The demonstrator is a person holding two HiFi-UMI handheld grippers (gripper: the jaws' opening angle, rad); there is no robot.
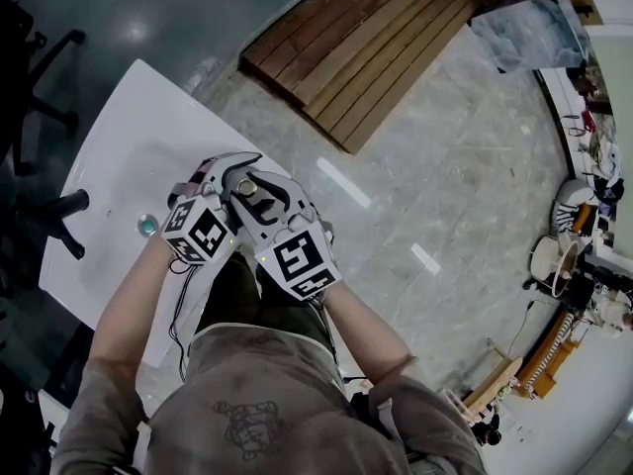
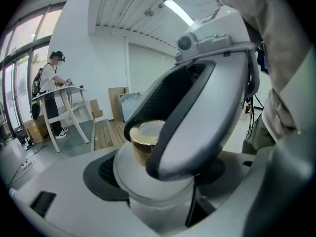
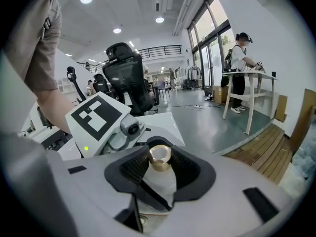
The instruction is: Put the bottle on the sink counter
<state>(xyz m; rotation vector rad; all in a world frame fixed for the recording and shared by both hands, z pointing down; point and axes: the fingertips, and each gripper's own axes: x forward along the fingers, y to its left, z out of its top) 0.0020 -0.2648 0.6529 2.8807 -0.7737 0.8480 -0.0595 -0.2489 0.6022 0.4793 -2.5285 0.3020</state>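
The bottle (image 3: 159,181), white with a gold cap (image 3: 160,157), is held up in front of the person, over the near edge of the white table (image 1: 119,156) and not resting on it. The right gripper (image 3: 160,171) has its jaws clamped on the bottle just under the cap, the dark pads pressed to both sides. The left gripper (image 2: 150,179) meets it from the other side, close against the right one, with its jaws closed round the bottle's wider body, the pads seeming to touch it on both sides
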